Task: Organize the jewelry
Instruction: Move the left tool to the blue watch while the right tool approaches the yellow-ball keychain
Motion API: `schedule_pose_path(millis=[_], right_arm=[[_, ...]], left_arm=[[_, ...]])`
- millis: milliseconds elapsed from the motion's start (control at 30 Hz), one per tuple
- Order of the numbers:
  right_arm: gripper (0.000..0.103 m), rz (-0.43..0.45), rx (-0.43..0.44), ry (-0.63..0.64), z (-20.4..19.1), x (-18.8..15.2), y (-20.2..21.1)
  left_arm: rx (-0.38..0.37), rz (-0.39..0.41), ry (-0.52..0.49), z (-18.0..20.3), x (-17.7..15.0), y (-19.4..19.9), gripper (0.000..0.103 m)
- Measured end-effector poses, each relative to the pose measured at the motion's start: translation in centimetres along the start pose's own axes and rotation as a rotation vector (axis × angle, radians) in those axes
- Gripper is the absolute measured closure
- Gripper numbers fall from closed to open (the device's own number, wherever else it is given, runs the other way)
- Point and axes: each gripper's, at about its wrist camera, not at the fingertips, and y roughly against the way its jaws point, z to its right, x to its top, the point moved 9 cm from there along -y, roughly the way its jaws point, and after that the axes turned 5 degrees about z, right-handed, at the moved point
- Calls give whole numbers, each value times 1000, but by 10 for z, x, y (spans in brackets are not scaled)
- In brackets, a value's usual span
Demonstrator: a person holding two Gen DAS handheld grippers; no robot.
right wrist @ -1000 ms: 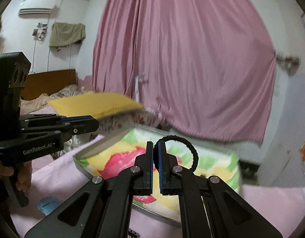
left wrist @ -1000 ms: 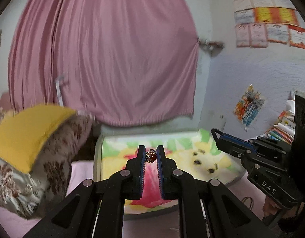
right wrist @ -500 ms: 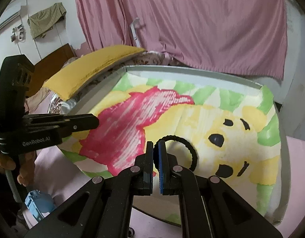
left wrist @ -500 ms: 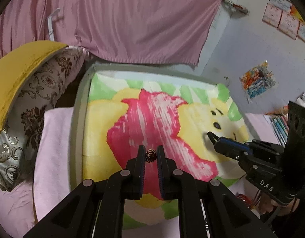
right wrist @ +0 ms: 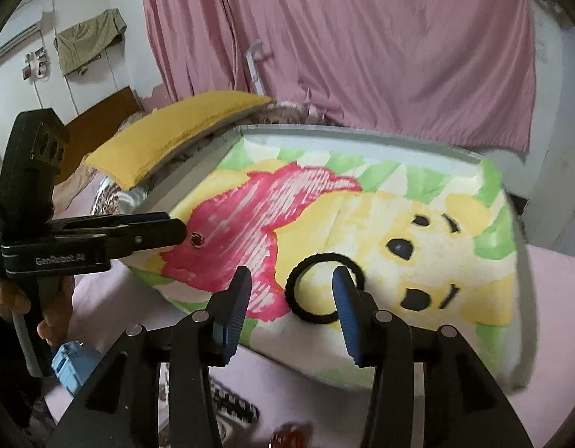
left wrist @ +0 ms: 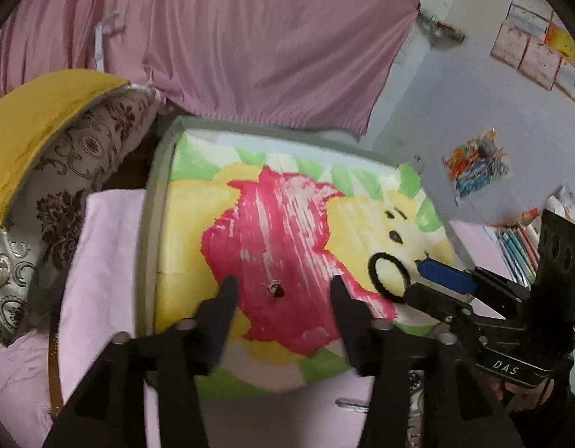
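Both pieces have left the jaws that pinched them a second ago. Left hand-held gripper (left wrist: 282, 285) is opening, jaws apart, and the small red-stoned metal ring (left wrist: 276, 288) lies free between its fingertips on the bear-painted tray (left wrist: 153, 231). Right hand-held gripper (right wrist: 291, 283) is opening too; the black ribbed hair tie (right wrist: 322, 287) lies flat on the tray between its fingers, unpressed.

Painted tray (left wrist: 153, 246) (bear picture) bearing small ring (left wrist: 276, 289) and black hair tie (right wrist: 321, 287)
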Motion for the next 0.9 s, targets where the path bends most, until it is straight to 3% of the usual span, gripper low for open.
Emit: schedule_pose_path(millis=[67, 133, 200, 333, 400, 500, 600, 900], right_arm=[[63, 43, -15, -7, 1, 2, 15], [59, 86, -24, -15, 1, 3, 33], [47, 139, -41, -19, 1, 2, 53], [36, 230, -73, -21, -1, -6, 87], [26, 278, -91, -18, -3, -12, 106], [20, 333, -127, -5, -5, -22, 126], [11, 374, -159, 10, -7, -31, 143], [9, 386, -217, 66, -14, -59, 167]], left_arm=[[9, 41, -8, 3, 0, 12, 44], [15, 83, -18, 6, -1, 26, 36], [14, 150, -18, 10, -3, 45, 20], [9, 242, -45, 16, -9, 76, 15], [12, 284, -53, 19, -16, 90, 7], [4, 333, -55, 22, -27, 107, 1], [7, 356, -47, 24, -39, 118, 1], [57, 346, -11, 23, -82, 134, 1]])
